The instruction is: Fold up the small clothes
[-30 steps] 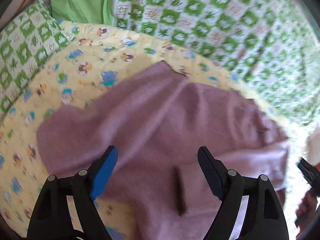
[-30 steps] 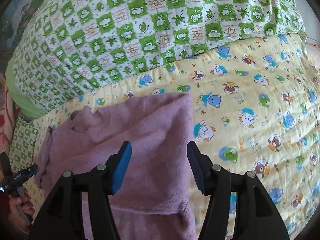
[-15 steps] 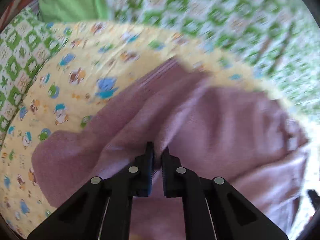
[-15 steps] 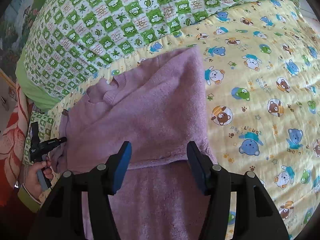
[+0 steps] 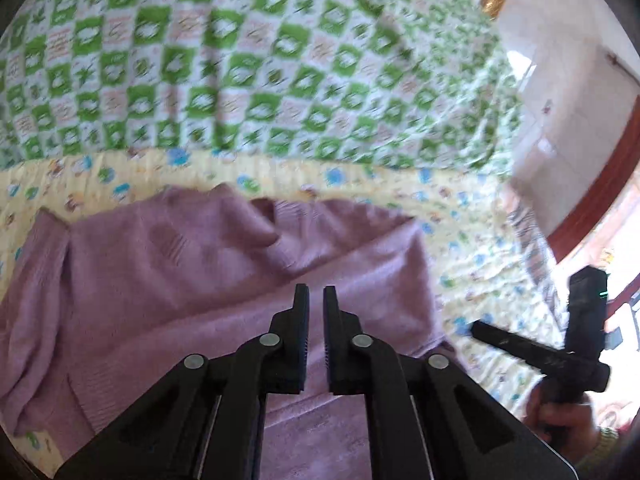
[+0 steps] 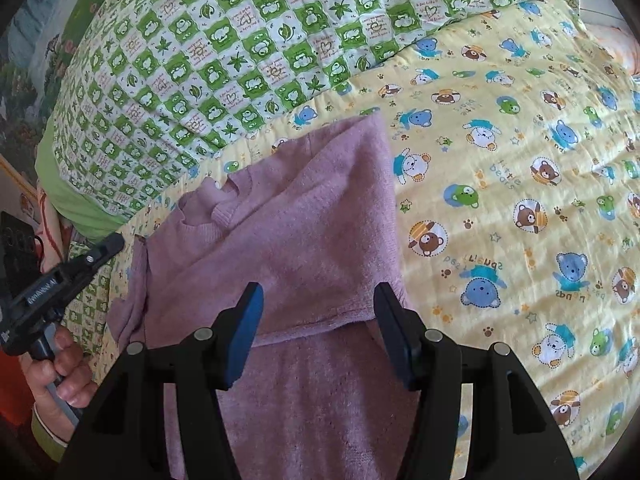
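Note:
A small mauve knit sweater (image 5: 208,264) lies on a yellow bear-print quilt (image 5: 472,216); it also shows in the right wrist view (image 6: 304,240), with one side folded over the body and the neckline at the far end. My left gripper (image 5: 316,300) hovers over the sweater with its jaws nearly closed and nothing visibly between them. My right gripper (image 6: 316,304) is open and empty above the folded edge. The right tool shows in the left wrist view (image 5: 560,356), and the left tool in the right wrist view (image 6: 60,276).
A green-and-white checked quilt (image 6: 240,52) lies bunched behind the yellow quilt (image 6: 520,200). A light green cloth (image 6: 76,200) sits at the far left. A wall and red door frame (image 5: 592,184) stand to the right of the bed.
The left gripper closed from wide open, then swung right over the sweater. The right gripper pulled back and rose, staying open. The sweater's side now lies folded over.

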### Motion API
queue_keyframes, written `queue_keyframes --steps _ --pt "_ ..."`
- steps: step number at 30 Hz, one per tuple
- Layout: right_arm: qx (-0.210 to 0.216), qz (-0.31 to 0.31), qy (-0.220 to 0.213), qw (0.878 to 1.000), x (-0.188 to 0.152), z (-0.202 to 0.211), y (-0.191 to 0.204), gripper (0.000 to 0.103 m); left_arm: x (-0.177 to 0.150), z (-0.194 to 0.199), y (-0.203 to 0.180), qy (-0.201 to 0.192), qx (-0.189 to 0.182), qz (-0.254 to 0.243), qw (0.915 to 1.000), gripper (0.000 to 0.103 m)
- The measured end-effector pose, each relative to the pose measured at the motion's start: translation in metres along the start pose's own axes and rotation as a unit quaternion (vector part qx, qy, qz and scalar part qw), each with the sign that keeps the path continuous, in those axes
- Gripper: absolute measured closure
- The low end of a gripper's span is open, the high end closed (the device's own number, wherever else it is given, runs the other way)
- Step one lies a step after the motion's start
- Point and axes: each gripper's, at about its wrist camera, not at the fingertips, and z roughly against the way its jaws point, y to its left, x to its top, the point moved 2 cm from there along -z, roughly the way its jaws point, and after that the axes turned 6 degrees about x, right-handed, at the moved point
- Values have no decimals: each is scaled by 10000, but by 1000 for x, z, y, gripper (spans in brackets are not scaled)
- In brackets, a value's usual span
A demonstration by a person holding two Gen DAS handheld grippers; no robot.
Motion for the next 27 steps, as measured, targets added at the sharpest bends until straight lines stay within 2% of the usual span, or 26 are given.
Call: queue_keyframes --steps 1,2,3,4,5,9,12,13,14,15,16,20,24,27 --pt "15 -14 -30 10000 0 2 -1 44 -5 -2 9 45 187 25 9998 85" --pt "8 -8 -52 10000 0 4 -1 44 -8 -4 21 100 378 63 9992 69" --pt "-3 3 -62 10000 -1 5 -1 44 -12 -6 38 179 685 118 9974 57" --pt "-20 18 -60 10000 -1 6 -2 44 -17 -5 59 203 1096 187 9936 41" --pt "-39 27 -54 10000 -2 7 -3 44 -21 -1 82 158 1457 293 9888 39" --pt "-57 -15 15 10000 -9 4 -8 44 -18 -9 157 300 2309 736 9697 37" --pt "-53 -62 126 9999 -13 -3 -10 44 -23 -26 193 603 2715 898 9563 37" --pt "-39 -73 161 9998 -14 -5 -9 44 -24 -30 200 650 2754 906 9548 40" --pt "-17 -73 188 9998 -14 -7 -9 44 -26 -34 207 710 2784 904 9536 56" --pt "-1 -55 209 9998 -15 -8 -7 44 -26 -43 212 786 2691 905 9556 69" --pt "4 -22 221 9998 -15 -9 -6 44 -25 -50 215 866 2471 931 9606 93" --pt "8 64 269 9996 -14 -12 -2 44 -17 -42 208 663 2070 925 9717 99" --pt "61 92 277 9996 -10 -15 2 45 7 3 155 -29 1123 729 9910 100" --pt "138 148 236 9995 -6 -17 9 46 17 25 100 -365 355 383 9980 100"
